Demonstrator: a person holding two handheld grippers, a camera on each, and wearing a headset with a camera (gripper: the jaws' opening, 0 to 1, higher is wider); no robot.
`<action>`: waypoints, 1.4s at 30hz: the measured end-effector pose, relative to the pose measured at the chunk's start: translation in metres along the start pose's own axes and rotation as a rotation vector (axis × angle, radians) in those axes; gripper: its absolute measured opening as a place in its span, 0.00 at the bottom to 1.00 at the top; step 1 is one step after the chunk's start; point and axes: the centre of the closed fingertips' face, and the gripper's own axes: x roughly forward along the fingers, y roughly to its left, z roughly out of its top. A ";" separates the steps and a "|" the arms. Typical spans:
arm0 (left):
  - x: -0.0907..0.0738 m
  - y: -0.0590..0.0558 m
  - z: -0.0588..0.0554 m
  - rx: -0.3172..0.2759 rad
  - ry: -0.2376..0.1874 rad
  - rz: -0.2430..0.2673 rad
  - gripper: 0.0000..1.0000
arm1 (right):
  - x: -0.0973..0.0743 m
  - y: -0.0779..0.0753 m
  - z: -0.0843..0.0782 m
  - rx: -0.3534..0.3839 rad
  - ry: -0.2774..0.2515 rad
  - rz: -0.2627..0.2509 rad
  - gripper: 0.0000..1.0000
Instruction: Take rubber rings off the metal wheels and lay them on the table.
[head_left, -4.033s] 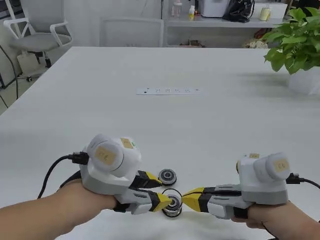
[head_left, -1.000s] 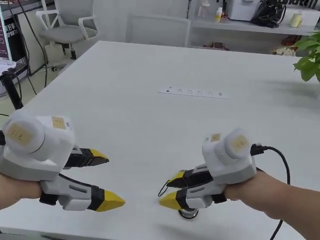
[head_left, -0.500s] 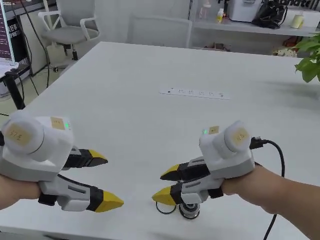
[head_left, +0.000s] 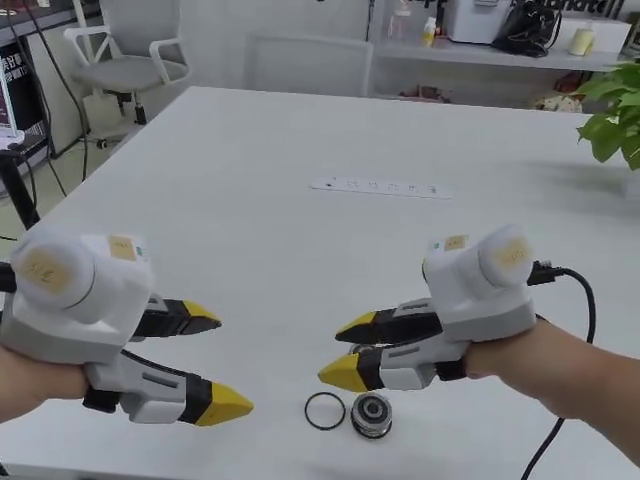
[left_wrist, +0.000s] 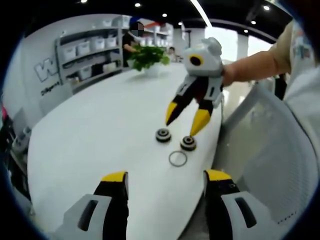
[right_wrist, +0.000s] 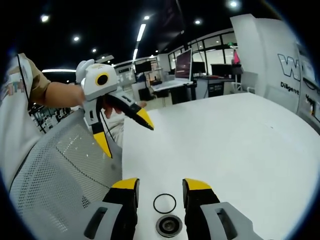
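1. Locate the thin black rubber ring (head_left: 325, 411) at the bottom centre of the head view. It lies flat on the white table (head_left: 300, 230), just beside the small round metal wheel (head_left: 371, 414) and apart from it.
2. Confirm the tongs. The left gripper (head_left: 230, 363), at lower left, is released, with its jaws spread wide and nothing between them. The right gripper (head_left: 335, 350), right of centre, is also released and empty, hovering above the ring and wheel.
3. Note the second metal wheel (left_wrist: 163, 135) at the centre of the left gripper view, near the first. Its dark rim suggests a ring is seated on it, though the view is too small to be certain.
4. Expect a ring to be light, soft and stretchy. It probably deforms under the jaws and can snap back or flick away when freed.
5. Expect a wheel to be stiff, dense and smooth. It may roll or slide on the table if pushed sideways.
6. Take hold of a wheel across its faces or hub with one gripper. Pinch the ring at its outer edge with the other, and peel outward.
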 end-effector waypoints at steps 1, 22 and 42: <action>0.001 0.000 0.001 0.001 -0.001 -0.002 0.62 | -0.003 -0.002 -0.001 0.007 -0.006 -0.006 0.33; 0.028 -0.006 0.018 0.038 -0.001 -0.037 0.60 | -0.032 -0.011 -0.035 0.075 -0.019 -0.070 0.36; 0.060 -0.009 0.010 0.041 0.043 -0.080 0.59 | -0.031 -0.019 -0.072 0.110 0.017 -0.090 0.39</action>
